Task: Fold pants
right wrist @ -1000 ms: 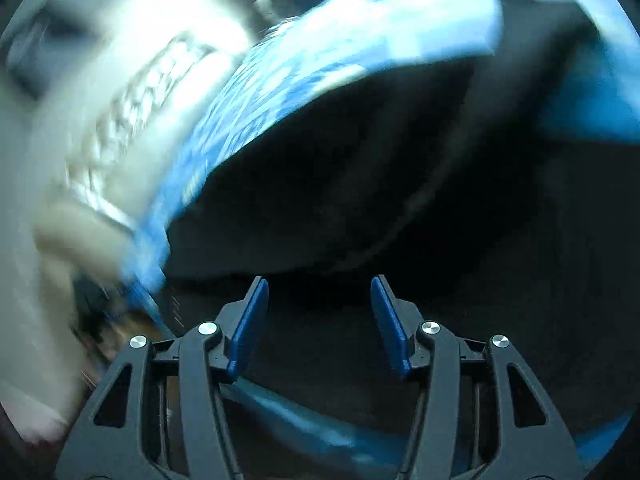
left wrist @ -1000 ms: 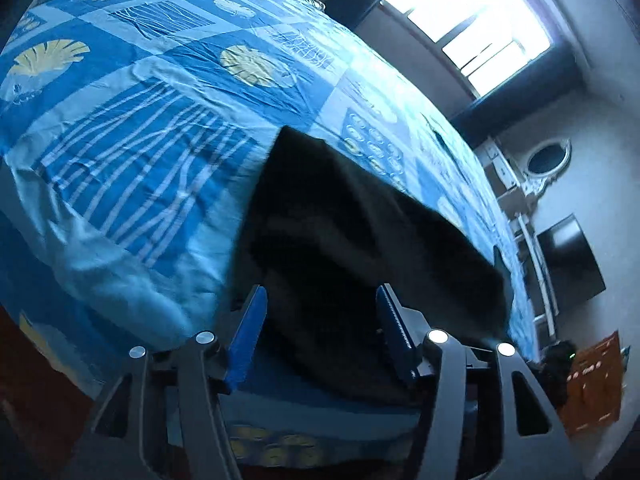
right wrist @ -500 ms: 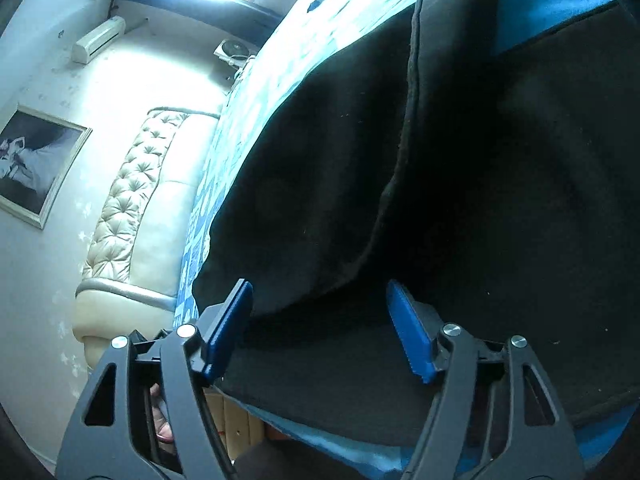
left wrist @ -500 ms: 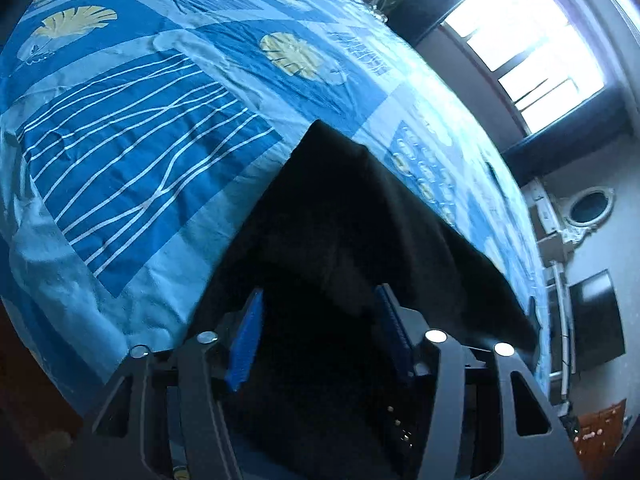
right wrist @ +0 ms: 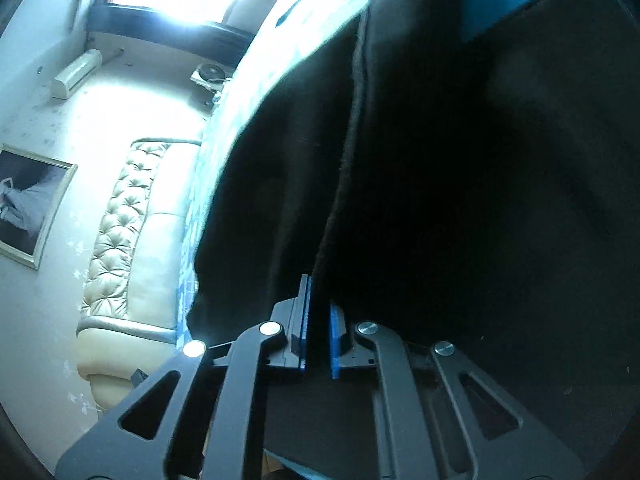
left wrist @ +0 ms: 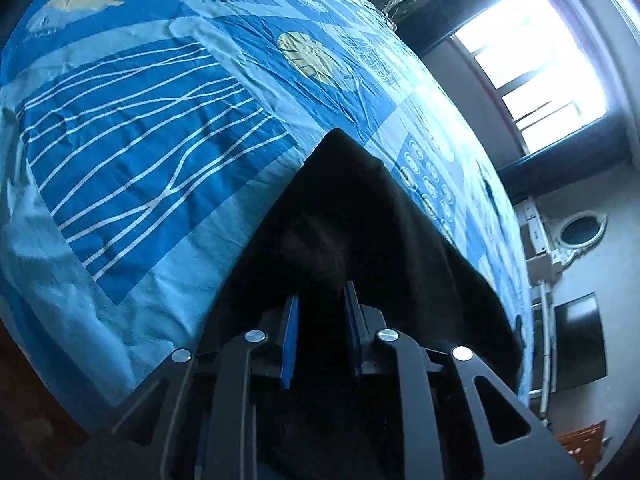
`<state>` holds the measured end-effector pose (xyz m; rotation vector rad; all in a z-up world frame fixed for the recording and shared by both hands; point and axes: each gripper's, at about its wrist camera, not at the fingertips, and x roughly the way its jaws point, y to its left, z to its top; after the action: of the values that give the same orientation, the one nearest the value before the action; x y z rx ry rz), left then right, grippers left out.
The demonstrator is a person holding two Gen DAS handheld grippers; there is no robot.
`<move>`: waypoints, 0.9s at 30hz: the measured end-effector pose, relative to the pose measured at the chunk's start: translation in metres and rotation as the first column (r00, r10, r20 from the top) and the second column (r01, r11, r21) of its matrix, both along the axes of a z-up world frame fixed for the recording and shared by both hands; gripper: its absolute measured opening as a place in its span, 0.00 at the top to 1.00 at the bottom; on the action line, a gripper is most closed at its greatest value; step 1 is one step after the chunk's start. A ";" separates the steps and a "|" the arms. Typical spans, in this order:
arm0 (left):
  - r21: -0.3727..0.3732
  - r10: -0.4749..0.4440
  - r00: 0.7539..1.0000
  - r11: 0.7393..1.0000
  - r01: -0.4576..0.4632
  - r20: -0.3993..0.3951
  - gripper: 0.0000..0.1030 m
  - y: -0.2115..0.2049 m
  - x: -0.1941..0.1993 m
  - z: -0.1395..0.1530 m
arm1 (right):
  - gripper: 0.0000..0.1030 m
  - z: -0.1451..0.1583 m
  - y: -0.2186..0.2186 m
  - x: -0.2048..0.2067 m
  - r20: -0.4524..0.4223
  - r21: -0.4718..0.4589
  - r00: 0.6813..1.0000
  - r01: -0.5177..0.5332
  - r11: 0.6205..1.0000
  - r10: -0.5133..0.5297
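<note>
Black pants point(left wrist: 360, 216) lie on a bed covered by a blue patterned sheet point(left wrist: 152, 152). In the left wrist view my left gripper point(left wrist: 320, 300) is shut on the near edge of the pants, with dark cloth between its blue pads point(left wrist: 290, 332). In the right wrist view my right gripper point(right wrist: 320, 296) is shut on a seamed edge of the pants point(right wrist: 460, 200), which fill most of that view. The cloth rises from both grippers toward the bed.
A cream tufted headboard point(right wrist: 120, 232) and a framed picture point(right wrist: 28, 204) are at the left of the right wrist view. A bright window point(left wrist: 532, 68), a dark screen point(left wrist: 576, 344) and a shelf stand past the bed's far side.
Both grippers were open a second ago and have closed on the pants' edge. The left gripper has moved in over the cloth; the right view has steadied from a blur.
</note>
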<state>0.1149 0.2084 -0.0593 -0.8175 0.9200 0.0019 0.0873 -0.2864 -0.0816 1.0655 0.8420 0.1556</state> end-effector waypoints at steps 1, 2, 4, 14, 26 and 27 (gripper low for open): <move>-0.014 -0.003 1.000 1.000 0.003 0.004 0.86 0.001 0.000 0.001 | 0.93 0.004 0.000 -0.003 0.015 -0.001 1.000 0.000 1.000 0.000; -0.027 -0.006 1.000 1.000 0.006 0.012 0.87 0.002 -0.001 0.003 | 0.93 0.008 0.000 -0.006 0.030 -0.005 1.000 -0.003 1.000 0.003; -0.064 -0.006 0.999 0.998 0.008 0.035 0.89 0.005 -0.006 0.008 | 0.93 0.015 0.000 -0.012 0.051 -0.012 0.999 -0.006 1.000 0.007; -0.094 -0.034 0.996 0.995 0.042 0.085 0.89 0.011 -0.042 0.037 | 0.93 0.036 -0.001 -0.055 0.073 0.004 0.997 -0.039 0.999 0.039; -0.122 -0.025 1.000 0.992 0.027 0.017 0.89 0.023 -0.069 -0.005 | 0.93 0.001 0.004 -0.105 -0.044 0.038 0.998 -0.041 0.998 0.043; -0.137 -0.016 1.000 0.990 0.018 0.014 0.89 0.025 -0.069 -0.010 | 0.93 -0.003 0.002 -0.108 -0.048 0.037 0.998 -0.040 0.998 0.042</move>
<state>0.0456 0.2331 -0.0692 -0.9362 0.9221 -0.0820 -0.0203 -0.2840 -0.0843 1.0901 0.9083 0.1806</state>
